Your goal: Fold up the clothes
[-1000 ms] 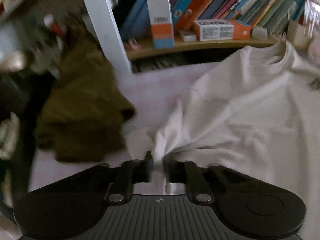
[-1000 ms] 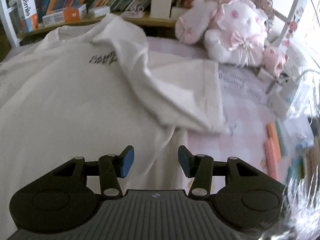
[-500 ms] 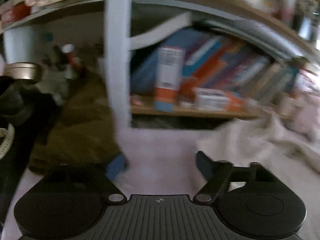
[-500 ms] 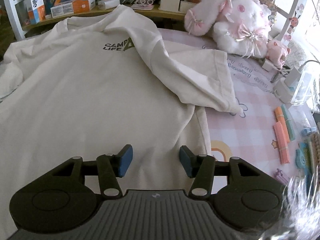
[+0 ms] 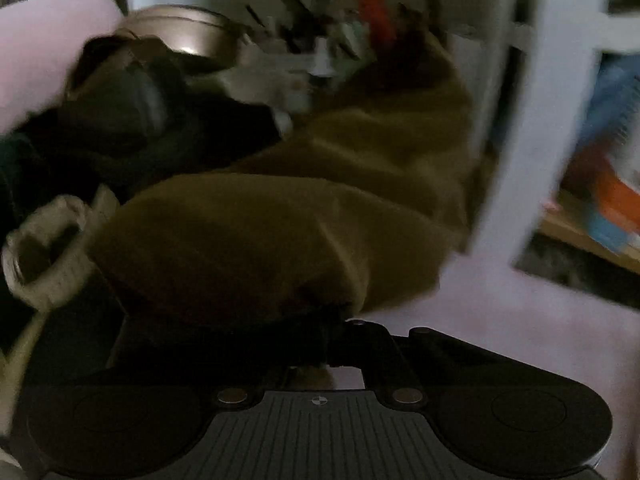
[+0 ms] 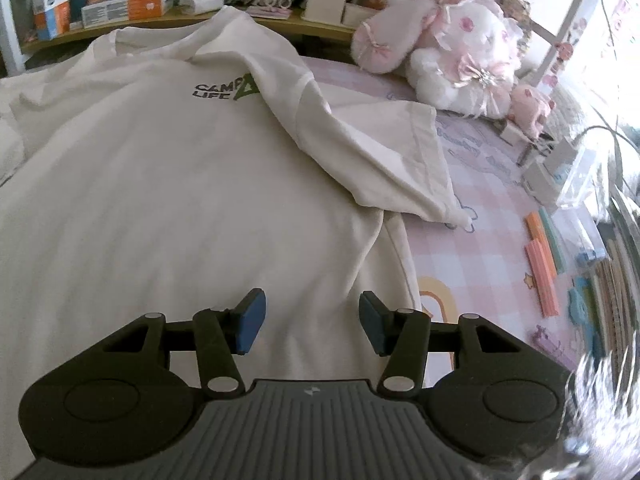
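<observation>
The white T-shirt (image 6: 168, 200) lies spread front-up on the pink checked mat (image 6: 480, 248), its "CAMP LIFE" print at eleven o'clock from our right gripper (image 6: 308, 320), whose blue-padded jaws stand apart above the shirt's body, pinching nothing. At one o'clock sits a pink plush toy (image 6: 460, 56). Our left gripper (image 5: 332, 340) has its jaws pressed together at the edge of an olive-brown garment (image 5: 280, 220); blur hides whether cloth is caught.
</observation>
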Available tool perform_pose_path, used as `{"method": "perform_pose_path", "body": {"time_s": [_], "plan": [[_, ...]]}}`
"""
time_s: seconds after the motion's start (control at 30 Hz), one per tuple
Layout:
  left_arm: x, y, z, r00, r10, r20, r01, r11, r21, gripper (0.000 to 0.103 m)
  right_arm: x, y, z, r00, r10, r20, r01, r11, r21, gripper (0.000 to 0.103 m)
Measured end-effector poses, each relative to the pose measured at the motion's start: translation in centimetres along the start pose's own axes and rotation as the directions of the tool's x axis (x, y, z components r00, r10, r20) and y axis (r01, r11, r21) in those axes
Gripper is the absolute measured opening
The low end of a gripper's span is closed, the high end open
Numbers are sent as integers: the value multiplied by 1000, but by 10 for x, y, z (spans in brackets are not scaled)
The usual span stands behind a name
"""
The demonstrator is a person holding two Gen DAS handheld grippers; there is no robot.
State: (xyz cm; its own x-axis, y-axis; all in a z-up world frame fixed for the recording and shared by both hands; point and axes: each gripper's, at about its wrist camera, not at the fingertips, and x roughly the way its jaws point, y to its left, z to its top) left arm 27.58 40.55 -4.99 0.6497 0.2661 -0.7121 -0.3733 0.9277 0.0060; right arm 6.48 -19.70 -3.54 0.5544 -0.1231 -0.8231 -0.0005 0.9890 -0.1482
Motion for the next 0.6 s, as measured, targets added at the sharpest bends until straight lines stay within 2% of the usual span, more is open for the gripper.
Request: {"method": "perform_pose_path", "body": {"time_s": [0.07,0.17,0.3,0.33,0.37,0.4,0.43,0.47,0.53,0.6], "plan": [[7,-7,4,999,35,-3,-35,998,45,6,0,1,-1,1000,-9,3,9,1000,3,49],[7,-33,-7,995,98,-5,-96,978,185,6,-1,3,0,1000,-13,4,13,1000,-13,49],[-30,-41,-21,1000,-12,-17,16,973,230,11,0,-1,1,1000,5,1,-5,1000,-12,49],[-44,-43,-26,999,-44,-6,44,967,252,21,1,-2,1,1000,12,2,-12,1000,-8,49],[-60,-43,-33,997,-73,16,66,956,286,40,1,-4,1,1000,19,2,-19,1000,-4,49],[-80,-44,-42,993,-109,50,87,943,323,52,1,-5,0,1000,27,3,-27,1000,1,49],[-102,-48,-54,984,-156,84,115,924,364,71,2,-7,0,999,35,7,-35,999,9,49],[-123,-52,-66,972,-204,115,142,902,407,77,2,-8,-1,999,43,11,-43,999,18,50],[-162,-67,-91,943,-305,135,197,835,514,79,2,-10,-2,998,55,21,-56,998,29,50],[-194,-88,-121,920,-374,116,226,749,623,80,2,-11,-4,997,65,31,-66,997,37,50]]}}
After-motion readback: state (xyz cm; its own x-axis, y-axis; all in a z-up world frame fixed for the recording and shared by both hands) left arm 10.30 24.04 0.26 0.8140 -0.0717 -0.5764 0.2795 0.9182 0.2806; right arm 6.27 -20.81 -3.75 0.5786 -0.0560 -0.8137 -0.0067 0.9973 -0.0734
